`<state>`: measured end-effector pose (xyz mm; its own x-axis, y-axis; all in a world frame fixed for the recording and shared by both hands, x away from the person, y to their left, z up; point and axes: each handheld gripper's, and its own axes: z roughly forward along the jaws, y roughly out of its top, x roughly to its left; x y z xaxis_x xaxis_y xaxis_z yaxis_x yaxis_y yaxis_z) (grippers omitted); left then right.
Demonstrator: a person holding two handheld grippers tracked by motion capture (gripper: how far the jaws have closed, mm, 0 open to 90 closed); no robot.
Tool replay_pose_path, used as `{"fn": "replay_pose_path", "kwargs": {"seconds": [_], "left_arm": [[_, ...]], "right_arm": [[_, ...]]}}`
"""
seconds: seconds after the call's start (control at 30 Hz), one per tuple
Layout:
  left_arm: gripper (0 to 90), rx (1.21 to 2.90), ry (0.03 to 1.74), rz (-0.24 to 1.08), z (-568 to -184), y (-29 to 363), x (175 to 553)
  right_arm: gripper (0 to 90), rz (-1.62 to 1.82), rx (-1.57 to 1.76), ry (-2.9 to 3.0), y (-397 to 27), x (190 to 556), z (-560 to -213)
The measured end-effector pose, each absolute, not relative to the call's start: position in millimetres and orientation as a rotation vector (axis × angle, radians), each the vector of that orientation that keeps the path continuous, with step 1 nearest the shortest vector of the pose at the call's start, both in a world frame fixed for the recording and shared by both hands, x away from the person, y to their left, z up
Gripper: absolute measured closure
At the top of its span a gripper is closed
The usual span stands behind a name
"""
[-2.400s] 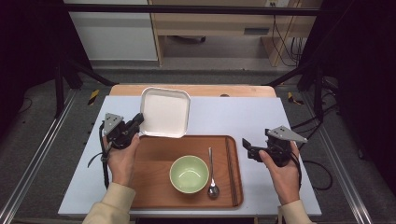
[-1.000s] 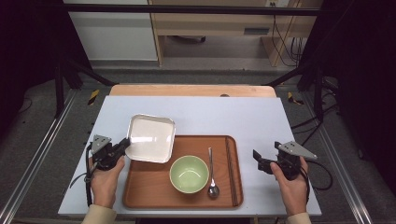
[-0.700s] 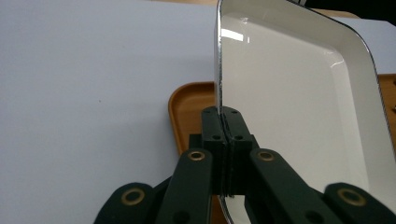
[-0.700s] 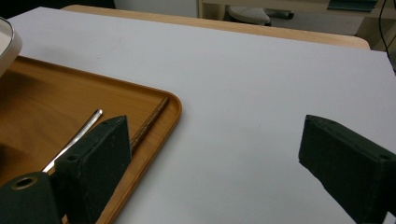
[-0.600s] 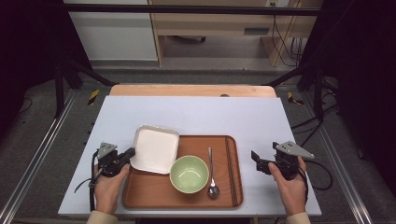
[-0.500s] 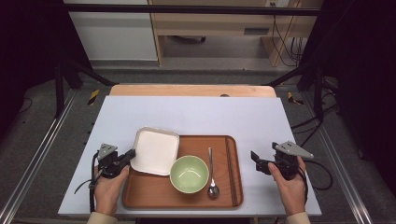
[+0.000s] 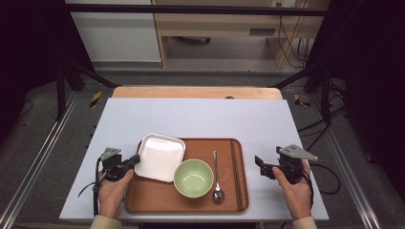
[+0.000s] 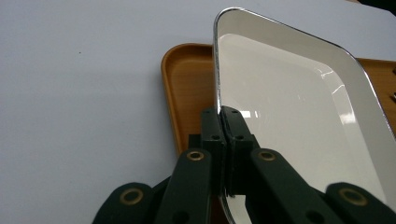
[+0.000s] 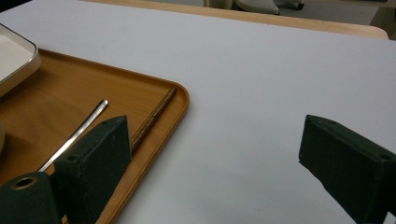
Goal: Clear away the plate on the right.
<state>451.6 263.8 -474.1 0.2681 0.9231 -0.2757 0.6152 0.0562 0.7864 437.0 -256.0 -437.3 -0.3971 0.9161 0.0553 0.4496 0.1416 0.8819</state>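
A white square dish (image 7: 161, 157) with a metal rim lies over the left part of the brown tray (image 7: 243, 200), its left side jutting past the tray's edge. My left gripper (image 7: 135, 161) is shut on the dish's (image 8: 299, 112) left rim; in the left gripper view my left gripper (image 8: 224, 122) has its jaws pressed together on that rim. A green bowl (image 7: 193, 177) sits in the tray's middle, with a spoon (image 7: 217, 181) and dark chopsticks (image 7: 235, 169) to its right. My right gripper (image 7: 261, 163) stands open over bare table right of the tray, with nothing between the jaws of the right gripper (image 9: 210, 163).
The grey-white tabletop (image 7: 200, 119) stretches behind the tray. A wooden strip (image 7: 196, 92) runs along the far edge. Black frame posts and cables stand on the floor to both sides.
My left gripper carried the white dish from the back of the table toward me and down onto the tray's left part. My right gripper sank a little and then stayed still.
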Motion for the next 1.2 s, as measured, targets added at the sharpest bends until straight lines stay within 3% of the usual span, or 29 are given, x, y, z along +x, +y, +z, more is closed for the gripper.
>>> {"fn": "replay_pose_path", "kwargs": {"seconds": [0.53, 0.77, 1.2], "left_arm": [[83.2, 1.701, 1.388, 0.477, -478, 261, 446], [72.5, 1.739, 1.330, 0.588, -472, 258, 445], [49.2, 1.738, 1.267, 0.640, -466, 253, 448]], "right_arm": [[9.5, 1.194, 1.317, 1.933, -256, 440, -440], [9.4, 1.198, 1.319, 1.927, -258, 439, -440], [8.7, 1.199, 1.313, 1.923, -258, 439, -440]]}}
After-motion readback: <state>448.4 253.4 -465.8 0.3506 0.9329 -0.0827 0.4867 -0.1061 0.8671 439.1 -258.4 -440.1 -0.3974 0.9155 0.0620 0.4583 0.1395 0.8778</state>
